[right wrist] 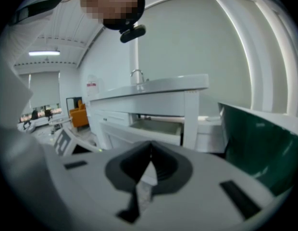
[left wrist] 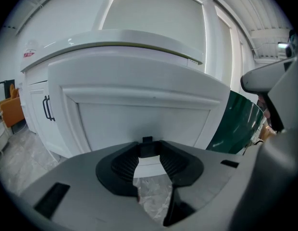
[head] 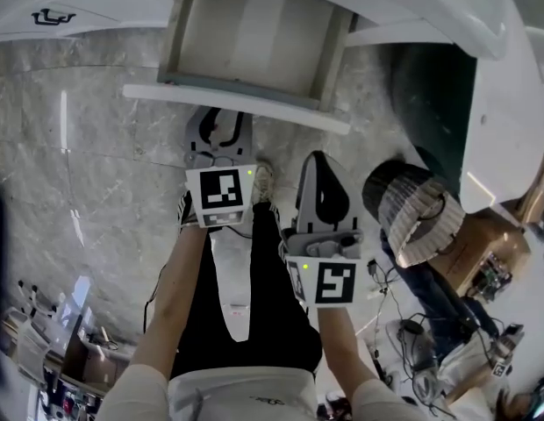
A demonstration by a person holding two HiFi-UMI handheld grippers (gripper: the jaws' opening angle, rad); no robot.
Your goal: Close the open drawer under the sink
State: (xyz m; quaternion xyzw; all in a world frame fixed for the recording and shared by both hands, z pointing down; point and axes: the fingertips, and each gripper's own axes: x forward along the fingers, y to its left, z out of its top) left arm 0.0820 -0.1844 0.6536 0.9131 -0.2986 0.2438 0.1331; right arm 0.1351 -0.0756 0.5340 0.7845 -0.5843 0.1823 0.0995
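Right now your left gripper (head: 221,123) sits just short of the open drawer (head: 254,105), jaws partly apart and empty, the drawer pulled out toward you with its front running side to side, while your right gripper (head: 321,160) hangs back, jaws closed on nothing.

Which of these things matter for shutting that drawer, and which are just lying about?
For the job:
- drawer, pulled out
- left tongs, open and empty, facing the drawer front
- right tongs, shut and empty

Just lying about:
- cardboard box
- cables
- dark green panel
- cupboard handle
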